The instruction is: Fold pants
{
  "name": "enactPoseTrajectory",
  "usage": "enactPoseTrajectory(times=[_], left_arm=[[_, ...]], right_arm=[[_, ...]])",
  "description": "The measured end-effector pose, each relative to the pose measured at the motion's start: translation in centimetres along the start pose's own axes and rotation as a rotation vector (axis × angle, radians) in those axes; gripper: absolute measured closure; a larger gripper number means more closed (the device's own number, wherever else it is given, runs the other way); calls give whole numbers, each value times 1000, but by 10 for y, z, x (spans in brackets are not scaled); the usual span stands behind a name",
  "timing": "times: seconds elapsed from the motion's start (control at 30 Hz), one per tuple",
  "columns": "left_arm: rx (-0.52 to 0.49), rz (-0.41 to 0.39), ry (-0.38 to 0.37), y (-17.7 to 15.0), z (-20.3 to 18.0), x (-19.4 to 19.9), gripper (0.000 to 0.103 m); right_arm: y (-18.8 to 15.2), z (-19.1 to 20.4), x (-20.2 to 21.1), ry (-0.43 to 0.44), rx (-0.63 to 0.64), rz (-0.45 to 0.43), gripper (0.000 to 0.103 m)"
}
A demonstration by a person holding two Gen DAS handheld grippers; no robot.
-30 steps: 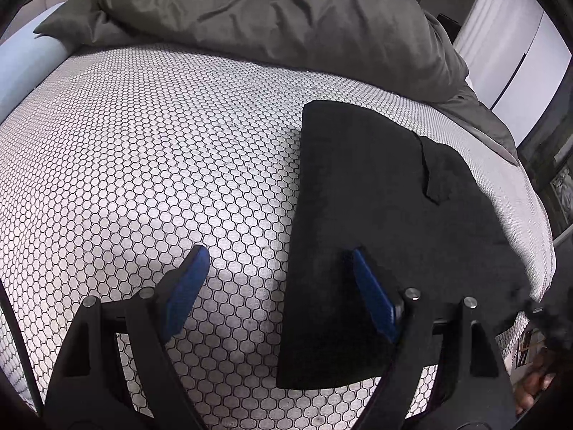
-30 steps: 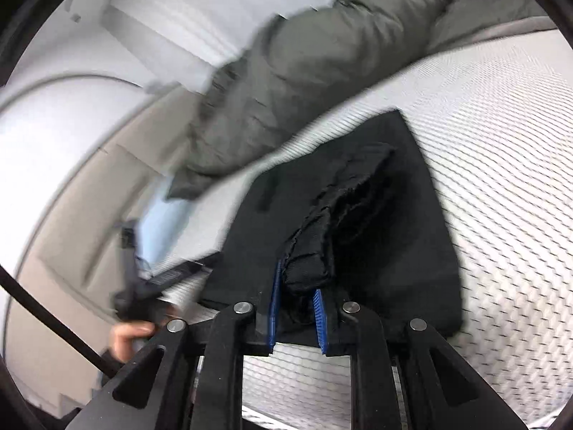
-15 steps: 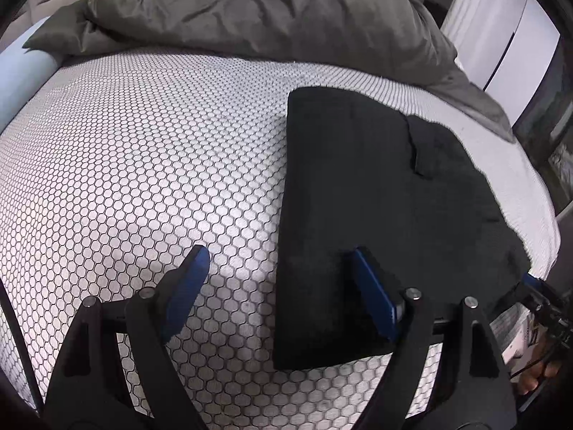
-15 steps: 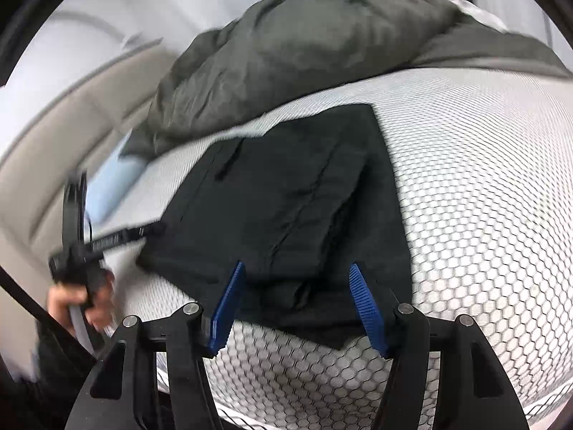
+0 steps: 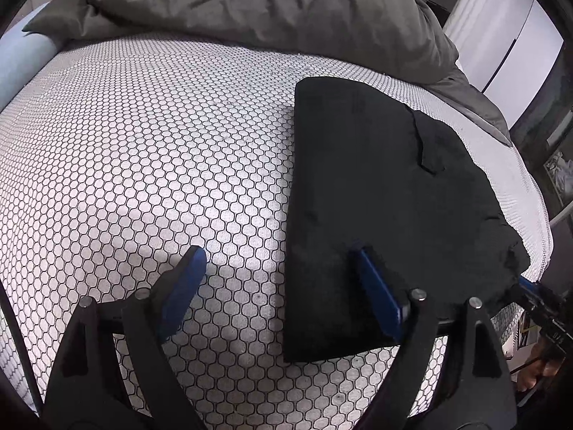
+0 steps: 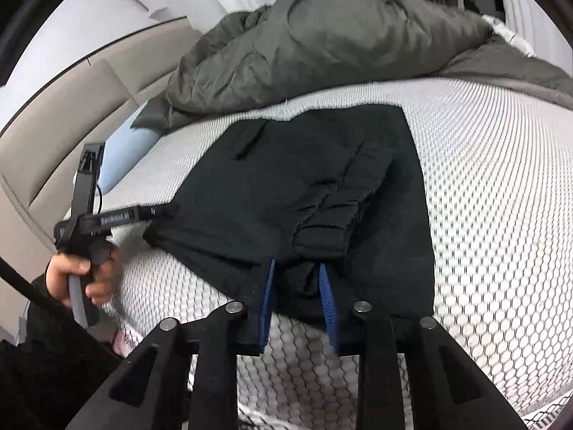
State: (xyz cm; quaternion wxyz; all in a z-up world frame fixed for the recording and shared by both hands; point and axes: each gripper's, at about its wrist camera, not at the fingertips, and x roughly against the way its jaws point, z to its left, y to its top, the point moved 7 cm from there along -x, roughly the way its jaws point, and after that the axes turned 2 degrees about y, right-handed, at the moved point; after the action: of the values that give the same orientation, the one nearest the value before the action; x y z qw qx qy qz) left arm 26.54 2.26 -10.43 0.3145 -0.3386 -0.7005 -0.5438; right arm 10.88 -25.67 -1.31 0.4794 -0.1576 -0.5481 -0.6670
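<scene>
The black pants [image 5: 376, 179] lie folded flat on the honeycomb-patterned mattress [image 5: 143, 143]. My left gripper [image 5: 283, 276] is open, astride the pants' long left edge: one finger over the bare mattress, the other over the cloth. In the right wrist view the pants [image 6: 286, 186] show a pocket slit and a folded hem. My right gripper [image 6: 299, 286] is at their near edge. Its jaws are closing, and a small bulge of black cloth fills the gap between the blue pads [image 6: 268, 294]. A hand holds the left gripper [image 6: 93, 222] at the pants' left corner.
A rumpled grey-green duvet [image 5: 268, 10] covers the far side of the bed. A pale blue bolster [image 5: 21, 57] lies at the left edge, against a beige padded headboard [image 6: 71, 100]. White cupboard doors [image 5: 508, 36] stand to the right. Bare mattress stretches left of the pants.
The right gripper let go of the bunched cloth it held up, opened wide as the pants settled flat, then narrowed onto their near edge. The left gripper stayed open and barely moved.
</scene>
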Motion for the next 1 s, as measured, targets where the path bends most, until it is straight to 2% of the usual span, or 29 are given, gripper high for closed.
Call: enactPoseTrajectory(times=[0.03,0.17,0.27,0.3,0.4,0.47,0.57,0.6,0.63,0.67,0.77,0.87,0.9,0.93,1.0], left_arm=[[1,0,1,0,0,1,19],[3,1,9,-2,0,1,19],[1,0,10,-1,1,-2,17],[2,0,13,1,-2,-5,15],[-3,0,15,1,-4,-6,14],[-12,0,22,4,-6,-7,14],[-13,-5,37,6,-8,-7,14],[-17,-9,43,7,-4,-9,14],[-26,-13,49,7,-5,-8,14],[-34,-16,51,6,-6,-7,14],[-44,-18,50,5,-6,-5,14],[-39,-15,45,6,-6,-6,14],[-40,-15,47,6,-6,-6,14],[-40,-16,49,6,-7,-6,14],[-41,-15,53,7,-8,-5,14]], right_arm=[[-1,-2,1,-4,-4,3,68],[-4,3,-5,-33,58,16,68],[-6,10,-11,-88,123,13,84],[-5,11,-9,-90,121,7,92],[-2,-1,6,-63,65,-18,93],[-8,-14,5,-50,21,18,93],[-8,-17,6,-40,10,18,84],[-4,-17,14,-28,6,-16,75],[0,-19,22,-19,-6,-50,58],[4,-20,30,-2,-25,-88,52],[13,-27,50,55,-97,-200,51],[14,-30,42,67,-131,-190,51],[13,-30,33,52,-139,-162,54],[12,-31,25,38,-151,-149,64],[12,-26,13,44,-157,-128,79]])
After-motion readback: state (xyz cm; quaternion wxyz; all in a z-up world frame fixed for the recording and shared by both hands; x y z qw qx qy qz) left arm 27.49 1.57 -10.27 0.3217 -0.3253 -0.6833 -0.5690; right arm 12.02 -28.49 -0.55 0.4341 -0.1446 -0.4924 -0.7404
